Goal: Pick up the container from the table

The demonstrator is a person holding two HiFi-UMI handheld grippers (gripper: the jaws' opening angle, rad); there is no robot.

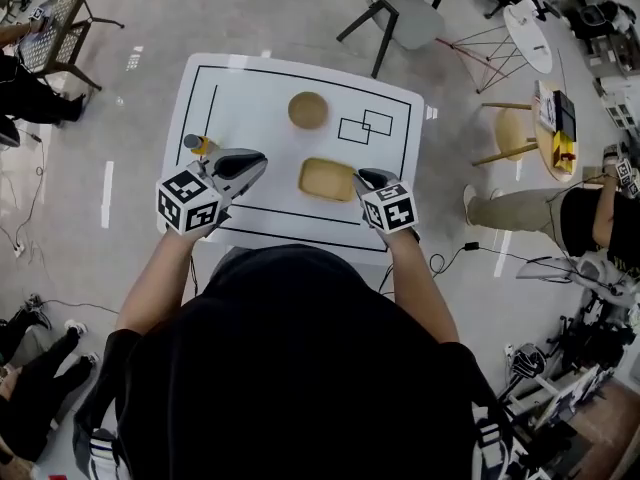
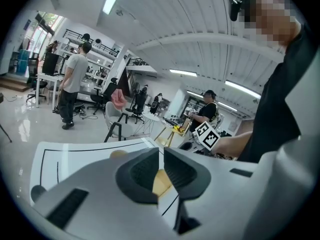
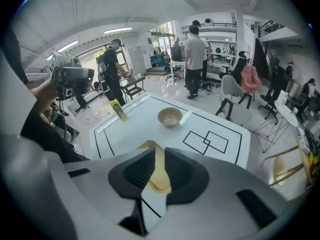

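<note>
Table [image 1: 240, 88]: white top with black lines, and a pair of overlapping rectangles [image 1: 365, 125] drawn towards its right side.

Container [image 1: 327, 179]: a shallow tan tray with rounded corners. It lies flat on the table near your edge, right of the middle. It is not lifted.

Bowl [image 1: 308, 110]: round and tan, standing beyond the container and apart from it.

Bottle [image 1: 199, 145]: yellow with a dark cap, upright near the table's left edge. The right gripper view shows a green and yellow label on the bottle [image 3: 118, 110], but the print is too small to read.

Left tongs [image 1: 262, 161]: you hold them over the table's left part, between bottle and container, pointing right. In their own view the left tongs [image 2: 161, 160] show jaws barely apart, a thin slit with nothing in it. A strip of the container [image 2: 161, 182] shows through the slit, further off.

Right tongs [image 1: 358, 179]: they are tipped steeply down, with the tips just beside the container's right edge. You cannot tell contact from the head view. In their own view the right tongs [image 3: 159, 160] show jaws partly apart. The container [image 3: 159, 178] lies in line with the gap, but the pads are not pressing on it, so they grip nothing.

Marker cubes [image 1: 190, 201] [image 1: 391, 208]: black-and-white square patterns only.

Other people stand at desks in the background.
</note>
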